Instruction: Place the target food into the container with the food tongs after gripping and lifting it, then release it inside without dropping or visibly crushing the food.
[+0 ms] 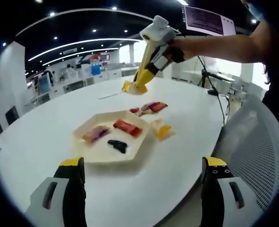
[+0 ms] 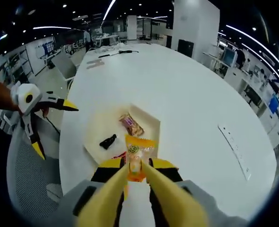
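Left tool (image 1: 142,177): jaws stand wide apart at the bottom of the left gripper view, black with yellow tips, nothing between them; it hangs above the near edge of the tabletop (image 1: 45,137). In the right gripper view it shows at the left (image 2: 38,127), white body, yellow-tipped jaws spread, over a grey mesh chair (image 2: 26,184).

Right tool (image 2: 135,172): grips yellow food tongs (image 2: 149,198), whose two arms run forward and close on a snack packet (image 2: 138,158).

Snack packet: orange-yellow wrapper with a round printed mark near its top; held upright between the tong tips, not visibly squashed. It is lifted above the near edge of the tray (image 2: 94,135).

Tray: pale, six-sided, shallow, on the white tabletop (image 2: 191,104). In the left gripper view (image 1: 106,158) it holds a purple-and-tan packet (image 1: 96,134), a red packet (image 1: 127,127) and a small black piece (image 1: 117,145).

Beside tray: a yellow packet (image 1: 162,131) touches its far right rim; reddish packets (image 1: 150,108) lie just beyond.

Right hand, far: in the left gripper view a person's bare forearm (image 1: 215,47) reaches in from the upper right, hand around the right tool (image 1: 158,45), tongs (image 1: 142,71) angled down with the packet (image 1: 132,87) at their tips, raised over the tabletop beyond the tray.

Background: open office, ceiling light strips, desks, a monitor (image 1: 208,21).
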A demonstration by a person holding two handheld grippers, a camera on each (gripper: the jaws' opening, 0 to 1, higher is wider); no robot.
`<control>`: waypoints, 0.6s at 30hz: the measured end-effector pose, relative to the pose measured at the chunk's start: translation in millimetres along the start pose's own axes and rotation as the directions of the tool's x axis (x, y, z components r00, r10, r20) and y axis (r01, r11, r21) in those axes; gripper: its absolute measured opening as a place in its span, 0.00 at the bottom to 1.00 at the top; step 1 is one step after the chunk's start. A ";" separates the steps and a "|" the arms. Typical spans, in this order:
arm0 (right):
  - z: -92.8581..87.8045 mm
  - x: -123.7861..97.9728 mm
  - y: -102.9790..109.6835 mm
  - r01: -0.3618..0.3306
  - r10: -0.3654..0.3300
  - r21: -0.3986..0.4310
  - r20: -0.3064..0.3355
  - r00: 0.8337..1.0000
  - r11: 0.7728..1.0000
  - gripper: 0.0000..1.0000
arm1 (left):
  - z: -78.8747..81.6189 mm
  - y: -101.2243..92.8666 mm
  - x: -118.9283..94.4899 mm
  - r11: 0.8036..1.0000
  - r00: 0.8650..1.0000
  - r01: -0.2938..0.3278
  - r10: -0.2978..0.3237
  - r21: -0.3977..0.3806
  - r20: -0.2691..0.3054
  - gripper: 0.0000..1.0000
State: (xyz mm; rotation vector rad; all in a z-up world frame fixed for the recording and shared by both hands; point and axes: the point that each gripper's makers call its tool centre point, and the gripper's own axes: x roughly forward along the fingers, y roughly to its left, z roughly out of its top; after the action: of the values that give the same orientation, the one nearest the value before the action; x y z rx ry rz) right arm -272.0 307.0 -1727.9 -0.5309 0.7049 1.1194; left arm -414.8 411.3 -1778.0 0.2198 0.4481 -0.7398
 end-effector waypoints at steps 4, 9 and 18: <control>14.4 10.9 9.0 -0.020 0.020 -0.016 0.004 1.000 1.000 0.20 | 1.6 1.9 -1.3 1.000 1.000 -0.012 0.012 -0.003 0.007 1.00; 30.1 20.4 20.8 -0.042 0.042 -0.053 -0.006 0.999 0.998 0.20 | 2.5 2.9 -1.5 1.000 1.000 -0.016 0.016 -0.004 0.013 1.00; 55.3 33.1 35.9 -0.075 0.074 -0.093 -0.013 0.997 0.993 0.20 | 3.8 3.0 -2.3 1.000 1.000 -0.017 0.017 -0.004 0.021 0.99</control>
State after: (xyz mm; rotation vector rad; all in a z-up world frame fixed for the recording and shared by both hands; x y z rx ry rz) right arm -283.6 378.9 -1716.5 -0.5939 0.6875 1.2245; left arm -413.0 413.6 -1773.4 0.2118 0.4271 -0.7238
